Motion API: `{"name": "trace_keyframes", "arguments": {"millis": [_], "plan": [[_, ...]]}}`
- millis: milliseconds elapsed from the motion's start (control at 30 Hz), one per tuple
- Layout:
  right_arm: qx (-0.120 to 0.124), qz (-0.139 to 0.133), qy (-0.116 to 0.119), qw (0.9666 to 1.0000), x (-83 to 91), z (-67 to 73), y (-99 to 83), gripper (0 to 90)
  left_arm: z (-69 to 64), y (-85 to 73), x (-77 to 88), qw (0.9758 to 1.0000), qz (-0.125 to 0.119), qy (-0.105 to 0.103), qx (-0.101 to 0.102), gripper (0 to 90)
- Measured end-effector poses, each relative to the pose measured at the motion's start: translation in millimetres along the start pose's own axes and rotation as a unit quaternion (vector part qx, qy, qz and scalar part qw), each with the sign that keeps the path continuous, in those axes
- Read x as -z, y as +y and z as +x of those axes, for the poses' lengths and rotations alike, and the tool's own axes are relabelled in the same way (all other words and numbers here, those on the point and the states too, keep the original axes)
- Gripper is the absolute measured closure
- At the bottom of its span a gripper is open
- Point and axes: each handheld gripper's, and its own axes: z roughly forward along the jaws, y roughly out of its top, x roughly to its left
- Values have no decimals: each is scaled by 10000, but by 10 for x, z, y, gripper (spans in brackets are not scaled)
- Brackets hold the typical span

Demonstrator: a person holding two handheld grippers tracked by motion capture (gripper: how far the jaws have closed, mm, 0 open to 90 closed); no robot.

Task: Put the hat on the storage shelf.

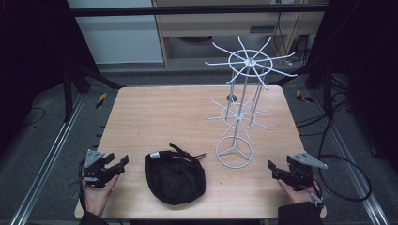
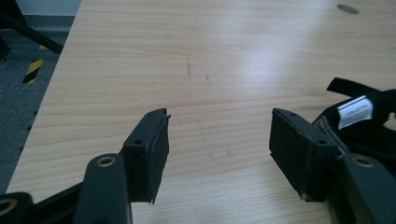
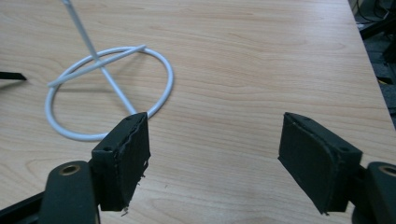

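Observation:
A black cap (image 1: 175, 177) lies upside down near the table's front edge, its strap toward the back; its rim and white label (image 2: 356, 112) show at the right of the left gripper view. A white wire rack (image 1: 240, 108) with two tiers of spokes stands to the right of the cap, and its ring base (image 3: 108, 91) lies ahead of the right gripper. My left gripper (image 1: 118, 162) rests at the front left corner, open, nothing between its pads. My right gripper (image 1: 273, 168) sits at the front right, open and empty, pointing toward the rack base.
The wooden table (image 1: 155, 117) has bare surface across its left and back half. A small round hole (image 1: 231, 98) marks the tabletop behind the rack. Metal rails and cables run on the floor at both sides.

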Motion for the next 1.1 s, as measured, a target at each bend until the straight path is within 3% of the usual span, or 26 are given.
{"name": "trace_keyframes", "arguments": {"millis": [167, 200, 500, 733, 1100], "plan": [[97, -100, 136, 9998, 41, 98, 17, 287, -57, -2, 76, 9999, -118, -98, -11, 441], [134, -134, 215, 9996, 67, 192, 21, 321, -116, -5, 125, 9995, -133, -264, -85, 453], [317, -117, 666, 9972, 73, 550, 32, 389, -259, -6, 150, 9983, -66, -439, -382, 530], [599, -8, 1043, 9927, 14, 847, 38, 425, -372, -6, 160, 9974, 6, -532, -489, 514], [776, 47, 1585, 9843, -53, 1255, 72, 475, -542, -20, 133, 9953, 189, -670, -678, 492]]}}
